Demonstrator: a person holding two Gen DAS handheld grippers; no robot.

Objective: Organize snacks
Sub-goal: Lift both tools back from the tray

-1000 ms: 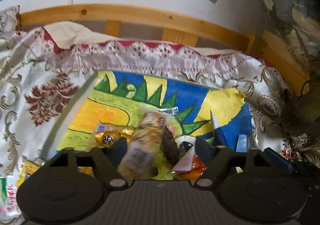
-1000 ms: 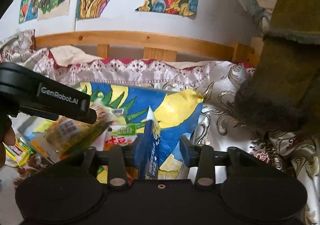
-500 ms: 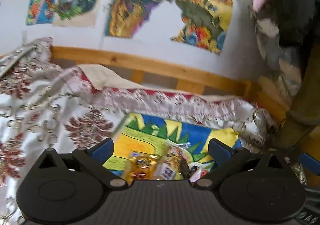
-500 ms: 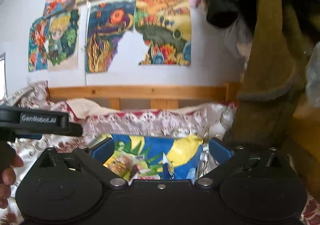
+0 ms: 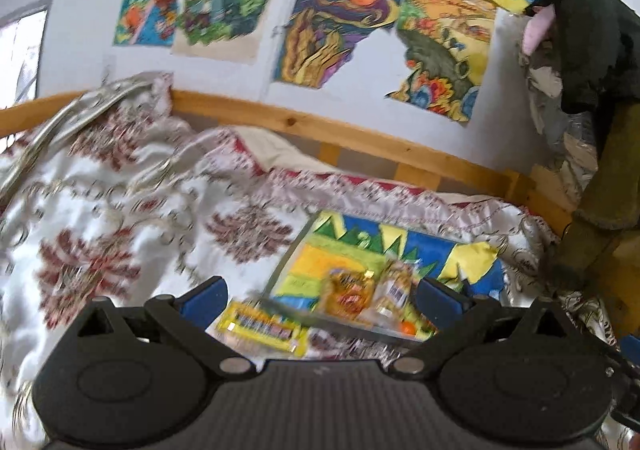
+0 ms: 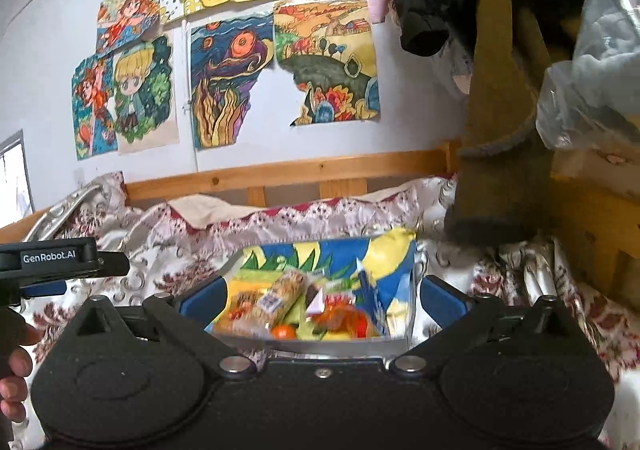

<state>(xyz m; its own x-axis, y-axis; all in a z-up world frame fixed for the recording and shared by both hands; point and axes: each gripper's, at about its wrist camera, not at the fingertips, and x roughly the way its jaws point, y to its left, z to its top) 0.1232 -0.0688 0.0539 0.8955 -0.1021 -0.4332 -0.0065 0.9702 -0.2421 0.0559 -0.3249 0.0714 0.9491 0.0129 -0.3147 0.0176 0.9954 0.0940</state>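
A clear box (image 5: 394, 246) lined with a bright blue, yellow and green drawing lies on the bed and holds several snack packets (image 5: 352, 292). A yellow snack pack (image 5: 262, 326) lies on the bedspread just left of the box. My left gripper (image 5: 320, 300) is open and empty, held back above the box's near edge. In the right wrist view the box (image 6: 396, 346) shows with a long cereal-bar packet (image 6: 276, 300) and orange wrappers (image 6: 340, 320) inside. My right gripper (image 6: 322, 300) is open and empty above the box. The left gripper's body (image 6: 52, 262) shows at the left.
A white and red patterned bedspread (image 5: 120, 234) covers the bed. A wooden headboard rail (image 5: 360, 137) runs behind it, with drawings (image 5: 332, 21) on the wall. Hanging clothes and an olive garment (image 6: 504, 129) crowd the right side.
Both grippers opened and pulled back and up from the box. The left one let go of the long snack packet, the right one let go of the blue flap of the liner.
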